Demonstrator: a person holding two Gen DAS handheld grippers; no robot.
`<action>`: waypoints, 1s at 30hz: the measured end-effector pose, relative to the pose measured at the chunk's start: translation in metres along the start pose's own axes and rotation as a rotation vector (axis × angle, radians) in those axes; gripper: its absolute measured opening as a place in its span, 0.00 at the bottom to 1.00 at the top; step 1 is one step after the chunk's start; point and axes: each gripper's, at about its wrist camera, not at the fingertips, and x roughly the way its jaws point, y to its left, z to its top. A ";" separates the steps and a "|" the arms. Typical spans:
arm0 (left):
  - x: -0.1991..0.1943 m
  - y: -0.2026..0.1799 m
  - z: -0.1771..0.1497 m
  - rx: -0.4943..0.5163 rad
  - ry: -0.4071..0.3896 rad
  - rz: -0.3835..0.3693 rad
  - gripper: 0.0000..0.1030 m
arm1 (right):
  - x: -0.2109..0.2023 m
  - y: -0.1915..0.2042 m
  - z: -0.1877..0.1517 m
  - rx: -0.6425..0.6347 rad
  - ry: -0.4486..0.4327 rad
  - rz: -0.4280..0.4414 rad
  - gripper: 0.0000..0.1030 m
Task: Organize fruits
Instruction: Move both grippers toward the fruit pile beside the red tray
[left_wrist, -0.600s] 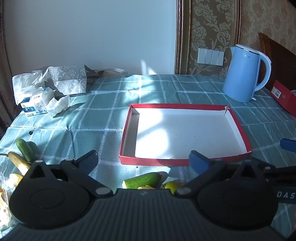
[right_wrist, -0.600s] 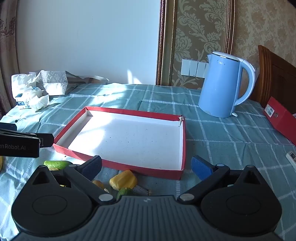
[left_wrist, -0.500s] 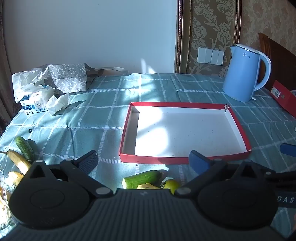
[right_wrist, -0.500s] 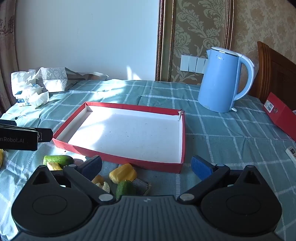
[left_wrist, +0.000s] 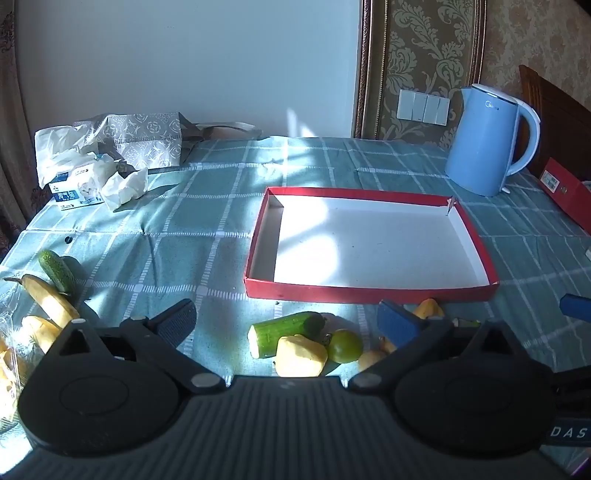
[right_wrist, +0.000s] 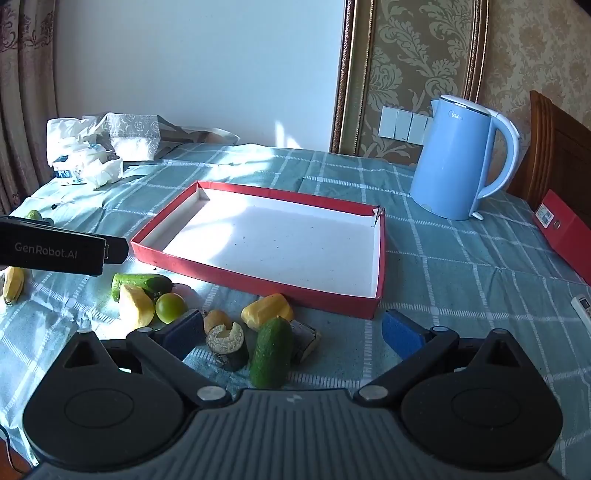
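Left tongs (left_wrist: 286, 320): black ribbed body, two round black housings, angled arms with silver screws, blue textured pads (left_wrist: 396, 319). White lettering "DAS" at lower right of the housing. Right tongs (right_wrist: 291, 332): same build, small white mark on ribbed centre. Left unit's side, from the right wrist view, reads "GenRobot.AI".

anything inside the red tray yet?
Nothing. The red tray shows only its bare white floor, part sunlit, part shaded. The near wall hides a thin strip of floor behind it. The cucumber and other pieces lie on the tablecloth in front of it.
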 end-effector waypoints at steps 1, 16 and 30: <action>-0.003 -0.001 -0.001 -0.007 0.003 0.006 1.00 | -0.001 -0.001 0.000 -0.004 0.002 0.007 1.00; -0.022 -0.026 -0.015 -0.002 0.010 0.041 1.00 | -0.010 -0.019 -0.012 -0.027 0.008 0.072 1.00; -0.025 -0.028 -0.032 0.016 0.032 0.046 1.00 | -0.009 -0.030 -0.020 -0.002 0.024 0.064 1.00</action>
